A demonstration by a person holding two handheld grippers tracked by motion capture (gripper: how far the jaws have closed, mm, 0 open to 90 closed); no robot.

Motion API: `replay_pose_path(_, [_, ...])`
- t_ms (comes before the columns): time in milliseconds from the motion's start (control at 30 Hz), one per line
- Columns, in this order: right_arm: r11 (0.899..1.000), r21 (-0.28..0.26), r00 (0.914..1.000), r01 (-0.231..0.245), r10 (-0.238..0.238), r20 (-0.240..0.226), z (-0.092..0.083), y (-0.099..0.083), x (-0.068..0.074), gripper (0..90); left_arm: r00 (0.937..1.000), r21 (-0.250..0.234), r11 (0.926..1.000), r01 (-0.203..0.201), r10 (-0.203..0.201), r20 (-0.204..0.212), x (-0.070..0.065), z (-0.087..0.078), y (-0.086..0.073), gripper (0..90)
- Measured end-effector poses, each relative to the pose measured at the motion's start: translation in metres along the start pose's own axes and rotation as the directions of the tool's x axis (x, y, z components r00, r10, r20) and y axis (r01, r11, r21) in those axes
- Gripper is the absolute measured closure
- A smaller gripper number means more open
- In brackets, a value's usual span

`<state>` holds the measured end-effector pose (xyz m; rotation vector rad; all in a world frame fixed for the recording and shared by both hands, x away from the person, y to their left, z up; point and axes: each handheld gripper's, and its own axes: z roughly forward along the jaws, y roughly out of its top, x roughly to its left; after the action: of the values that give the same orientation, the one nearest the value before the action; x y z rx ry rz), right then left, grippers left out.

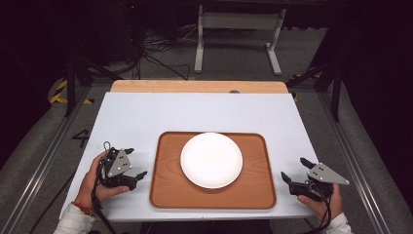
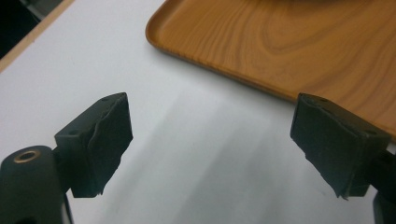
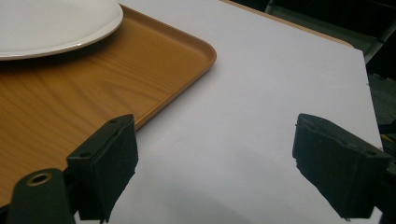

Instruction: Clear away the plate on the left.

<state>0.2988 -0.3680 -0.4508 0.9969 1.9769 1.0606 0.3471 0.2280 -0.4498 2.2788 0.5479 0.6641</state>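
Wood tray (image 1: pixel 212 192): it sits in the middle of the near part of the white table (image 1: pixel 146 112). It is the landmark here. Its long side runs left to right, from one gripper toward the other.
Plate (image 1: pixel 211 160): white and round. It lies flat on the tray, a bit toward the far side. Nothing is on it.
Left gripper (image 1: pixel 132 170): just left of the tray, near its left edge. A hand holds it low over the table. Its jaws stand wide apart and hold nothing. In the left gripper view the tray's rounded corner (image 2: pixel 161 28) lies ahead and a little to the right of the jaws.
Right gripper (image 1: pixel 295 173): just right of the tray, a small gap away. A hand holds it too. Its jaws are wide apart and empty. In the right gripper view the tray edge (image 3: pixel 187 88) runs beside one jaw, and the plate (image 3: pixel 51 23) sits farther in.
Which is nearer: the left gripper looks a bit closer to the tray than the right one. Both are about as far from the plate.
Next move, my guess: each gripper would go inward to a short side of the tray, so the two can lift it level. The plate could slide if one side rises first.
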Motion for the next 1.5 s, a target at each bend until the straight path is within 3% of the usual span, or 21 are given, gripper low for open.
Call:
replay_pose_path(200, [1.0, 0.003, 1.0, -0.002, 0.002, 0.001, 0.0, 0.0, 0.001, 14.8, 0.9995, 0.001, 0.9995, 0.031, -0.031, -0.007, 0.002, -0.006, -0.013, 13.6])
replay_pose_path(433, [1.0, 0.003, 1.0, -0.006, 0.006, 0.003, 0.0, 0.0, 0.0, 14.8, 0.9947, -0.025, 0.9945, 0.101, -0.102, -0.015, 0.005, -0.016, -0.028, 13.2])
replay_pose_path(633, [1.0, 0.003, 1.0, -0.006, 0.006, 0.003, 0.0, -0.001, -0.001, 14.8, 0.9844, -0.071, 0.9821, 0.174, -0.175, -0.012, 0.008, -0.026, -0.039, 13.1])
replay_pose_path(900, [1.0, -0.003, 0.9999, -0.013, 0.013, 0.001, -0.001, -0.001, -0.002, 14.8, 0.9735, -0.122, 0.9664, 0.226, -0.228, -0.003, 0.009, -0.034, -0.043, 13.0])
replay_pose_path(1067, [1.0, -0.005, 1.0, -0.002, 0.002, -0.008, -0.001, 0.001, 0.001, 14.8, 0.9722, -0.13, 0.9638, 0.233, -0.234, 0.006, 0.009, -0.035, -0.042, 12.8])
replay_pose_path(1400, [1.0, -0.003, 1.0, 0.009, -0.009, -0.003, -0.001, 0.003, 0.004, 14.8, 0.9791, -0.128, 0.9709, 0.203, -0.203, 0.01, 0.005, -0.035, -0.039, 12.8])
replay_pose_path(1500, [1.0, -0.002, 0.9999, 0.013, -0.013, -0.005, -0.001, 0.003, 0.005, 14.8, 0.9792, -0.137, 0.9697, 0.202, -0.202, 0.014, 0.005, -0.036, -0.038, 12.8])
